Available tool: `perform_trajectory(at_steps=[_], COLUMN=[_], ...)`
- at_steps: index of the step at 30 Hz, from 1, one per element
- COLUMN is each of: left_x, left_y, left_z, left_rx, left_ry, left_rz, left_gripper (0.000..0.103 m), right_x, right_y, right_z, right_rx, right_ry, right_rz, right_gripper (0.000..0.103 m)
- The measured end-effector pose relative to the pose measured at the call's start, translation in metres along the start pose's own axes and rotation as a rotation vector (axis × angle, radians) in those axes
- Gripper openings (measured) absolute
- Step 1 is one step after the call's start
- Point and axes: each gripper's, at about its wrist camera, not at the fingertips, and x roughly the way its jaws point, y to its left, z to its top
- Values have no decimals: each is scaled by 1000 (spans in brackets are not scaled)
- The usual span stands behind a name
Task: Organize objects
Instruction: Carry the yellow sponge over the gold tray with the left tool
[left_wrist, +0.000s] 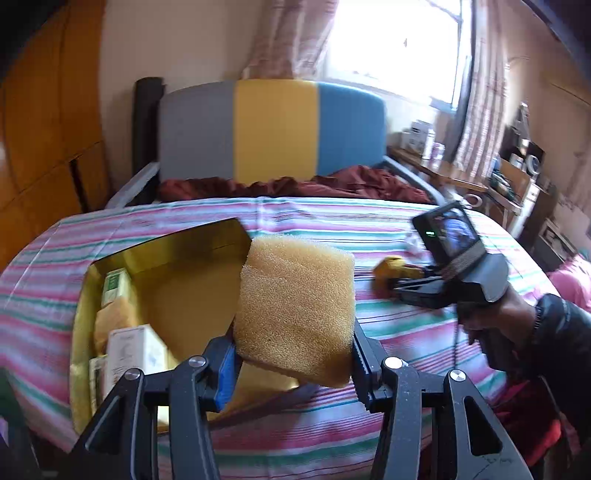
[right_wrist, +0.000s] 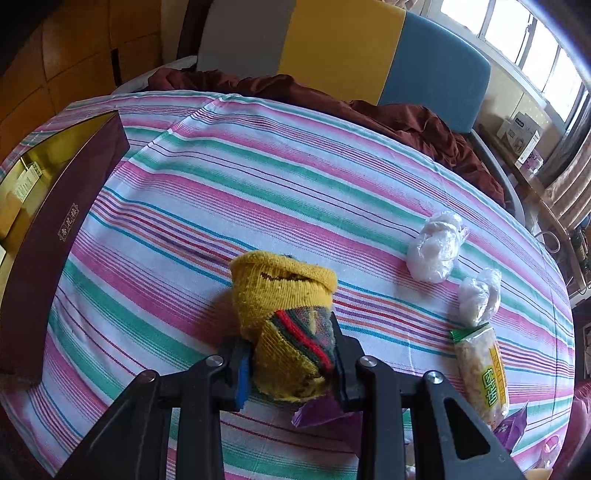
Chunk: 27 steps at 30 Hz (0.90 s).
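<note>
My left gripper (left_wrist: 293, 356) is shut on a tan sponge block (left_wrist: 295, 306) and holds it above the right edge of a gold-lined box (left_wrist: 177, 258) on the striped bed. The box holds several small packages (left_wrist: 133, 350). My right gripper (right_wrist: 291, 362) is shut on a yellow knitted cloth with red and green stripes (right_wrist: 284, 314), low over the bedsheet. The right gripper also shows in the left wrist view (left_wrist: 402, 288), to the right of the sponge. The box's dark red wall (right_wrist: 62, 225) lies at the left of the right wrist view.
Two white plastic-wrapped bundles (right_wrist: 436, 251) (right_wrist: 480, 295) and a green-labelled snack packet (right_wrist: 480, 369) lie on the striped sheet (right_wrist: 258, 184) to the right. A purple wrapper (right_wrist: 321, 410) lies under the right gripper. A maroon blanket (right_wrist: 406, 114) and the headboard (left_wrist: 273, 129) are at the far end.
</note>
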Motion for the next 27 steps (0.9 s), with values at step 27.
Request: perform_trajectory(at_steps=[27], left_x=[23], left_y=[147], left_z=[-11], left_rx=[-336], left_ry=[124], left_rz=[129], left_gripper=[51], right_x=[3], right_y=[3], right_z=[-1], right_rx=[-22], right_ry=[5], right_rz=[-9], right_gripper=[35])
